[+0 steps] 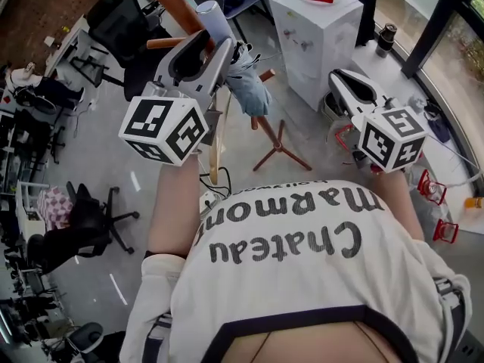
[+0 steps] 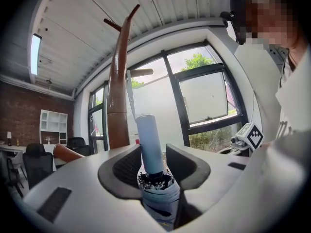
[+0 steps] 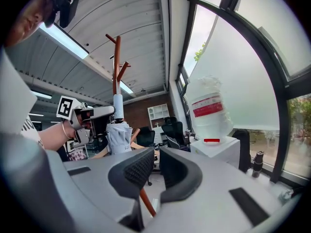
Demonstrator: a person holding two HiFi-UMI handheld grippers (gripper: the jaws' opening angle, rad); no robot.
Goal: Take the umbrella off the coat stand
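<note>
Fingers of the left gripper (image 2: 155,164) clamp the folded pale-blue fabric umbrella (image 2: 148,142) where its canopy meets the cylindrical handle. The handle rises above the fingers and the canopy hangs below them. Just beyond those fingertips stands the brown wooden coat stand (image 2: 118,96). Fingers of the right gripper (image 3: 154,171) are a narrow gap apart and empty, with the umbrella well off to their side.

Pale blue umbrella (image 2: 149,144), perhaps patterned; brown coat stand (image 2: 118,96).
</note>
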